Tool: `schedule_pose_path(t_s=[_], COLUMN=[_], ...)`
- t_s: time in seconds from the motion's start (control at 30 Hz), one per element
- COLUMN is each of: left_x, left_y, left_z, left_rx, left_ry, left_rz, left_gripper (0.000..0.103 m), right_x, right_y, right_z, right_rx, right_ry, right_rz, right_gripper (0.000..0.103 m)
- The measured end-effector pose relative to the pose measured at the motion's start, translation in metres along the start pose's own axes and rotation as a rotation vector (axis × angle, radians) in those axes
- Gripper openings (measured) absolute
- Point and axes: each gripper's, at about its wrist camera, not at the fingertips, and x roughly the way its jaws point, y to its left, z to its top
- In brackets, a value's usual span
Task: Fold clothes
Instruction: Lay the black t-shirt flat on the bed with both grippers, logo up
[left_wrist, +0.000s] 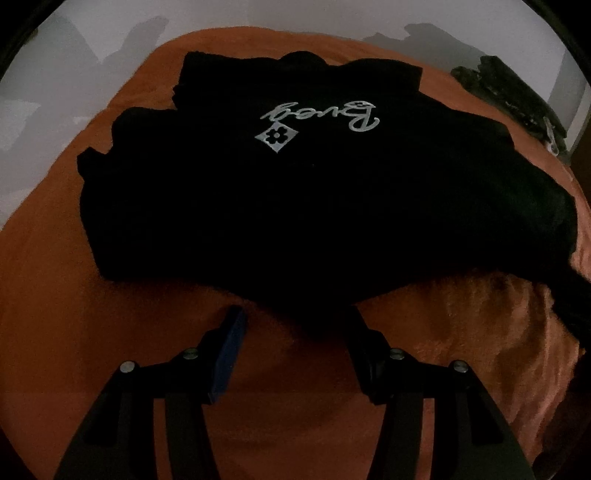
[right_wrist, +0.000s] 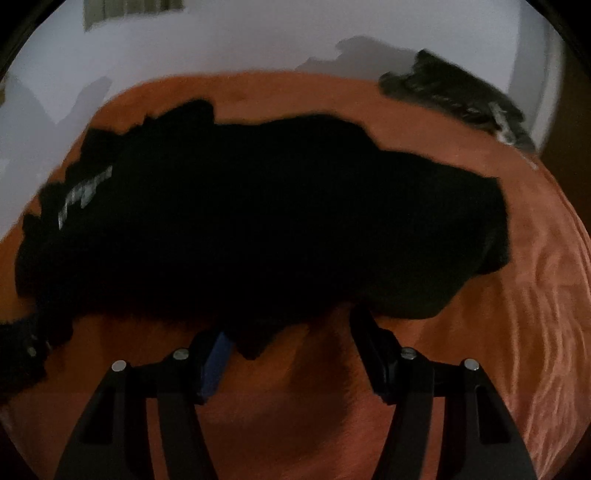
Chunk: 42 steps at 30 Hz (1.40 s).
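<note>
Holding both grippers, left (left_wrist: 295, 325) and right (right_wrist: 291, 332), we keep jaws wide, empty, at the black garment's (left_wrist: 314, 206) near edge on the orange bed (left_wrist: 147, 332).

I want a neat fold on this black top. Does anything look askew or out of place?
Yes. The black top lies bunched on the orange blanket, with a ragged, uneven far-left edge. Its silver logo reads upside down from the left gripper. A second dark item sits apart at the blanket's far right corner.
</note>
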Motion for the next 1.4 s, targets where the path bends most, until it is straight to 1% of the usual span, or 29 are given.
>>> schedule_pose_path(t_s=[0.03, 0.07, 0.1, 0.13, 0.17, 0.2, 0.3, 0.37, 0.43, 0.5, 0.6, 0.73, 0.77, 0.8, 0.9, 0.97, 1.03, 1.07, 1.1, 1.17, 1.27, 1.33, 1.4], left_x=[0.001, 0.004, 0.005, 0.006, 0.006, 0.006, 0.003, -0.002, -0.006, -0.008, -0.011, -0.016, -0.019, -0.022, -0.04, -0.06, -0.078, -0.082, -0.083, -0.08, -0.06, -0.039, -0.021], left_y=[0.0, 0.001, 0.003, 0.005, 0.008, 0.011, 0.015, 0.017, 0.019, 0.019, 0.017, 0.019, 0.02, 0.021, 0.027, 0.032, 0.037, 0.029, 0.027, 0.029, 0.034, 0.035, 0.037], left_z=[-0.001, -0.001, -0.001, -0.001, -0.001, -0.001, -0.004, -0.006, -0.007, -0.006, -0.003, -0.005, -0.007, -0.008, -0.013, -0.016, -0.011, -0.015, -0.013, 0.0, 0.008, 0.013, 0.01], left_rx=[-0.003, -0.007, -0.014, -0.03, -0.053, -0.078, -0.115, -0.139, -0.159, -0.156, -0.134, -0.175, -0.182, -0.187, -0.171, -0.149, -0.139, -0.138, -0.137, -0.133, -0.119, -0.119, -0.127], left_ry=[0.004, 0.014, 0.023, 0.027, 0.026, 0.024, 0.015, 0.013, 0.016, 0.022, 0.007, 0.003, -0.006, -0.018, -0.082, -0.16, -0.233, -0.26, -0.28, -0.289, -0.243, -0.192, -0.129], left_rz=[0.005, 0.002, -0.002, -0.01, -0.018, -0.024, -0.02, -0.023, -0.05, -0.1, -0.106, -0.124, -0.13, -0.137, -0.166, -0.149, -0.136, -0.135, -0.136, -0.146, -0.168, -0.181, -0.197], left_gripper=[0.056, 0.057, 0.057, 0.057, 0.057, 0.057, 0.057, 0.057, 0.057, 0.061, 0.062, 0.061, 0.052, 0.036, 0.017, 0.011, 0.01, 0.01, 0.01, 0.01, 0.01, 0.01, 0.01], right_x=[-0.005, -0.008, -0.009, -0.009, -0.006, -0.005, -0.013, -0.023, -0.035, -0.042, -0.058, -0.078, -0.083, -0.09, -0.099, -0.097, -0.09, -0.085, -0.079, -0.069, -0.055, -0.047, -0.04], right_y=[-0.003, -0.004, -0.004, -0.005, -0.002, 0.0, 0.002, 0.001, -0.002, -0.002, -0.005, -0.008, -0.008, -0.007, -0.004, -0.006, -0.01, -0.011, -0.012, -0.011, -0.007, -0.008, -0.009], right_z=[0.002, 0.003, 0.005, 0.007, 0.011, 0.015, 0.023, 0.026, 0.03, 0.033, 0.039, 0.046, 0.048, 0.05, 0.054, 0.055, 0.055, 0.054, 0.051, 0.046, 0.036, 0.033, 0.033], right_rx=[0.018, 0.032, 0.045, 0.055, 0.057, 0.049, 0.028, 0.042, 0.054, 0.045, 0.033, 0.05, 0.054, 0.051, 0.037, 0.043, 0.052, 0.046, 0.036, 0.002, -0.05, -0.042, -0.024], right_ry=[-0.02, -0.033, -0.036, -0.022, -0.007, -0.008, -0.047, -0.077, -0.09, -0.096, -0.107, -0.136, -0.147, -0.164, -0.186, -0.177, -0.157, -0.143, -0.128, -0.102, -0.065, -0.017, 0.023], right_rz=[0.006, 0.021, 0.047, 0.085, 0.108, 0.106, 0.083, 0.08, 0.094, 0.106, 0.112, 0.133, 0.14, 0.143, 0.149, 0.135, 0.119, 0.105, 0.089, 0.067, 0.037, 0.045, 0.062], right_gripper=[0.06, 0.051, 0.037, 0.031, 0.018, 0.005, 0.003, 0.003, 0.003, 0.003, 0.003, 0.003, 0.003, 0.003, 0.003, 0.003, 0.003, 0.003, 0.003, 0.003, 0.003, 0.003, 0.003])
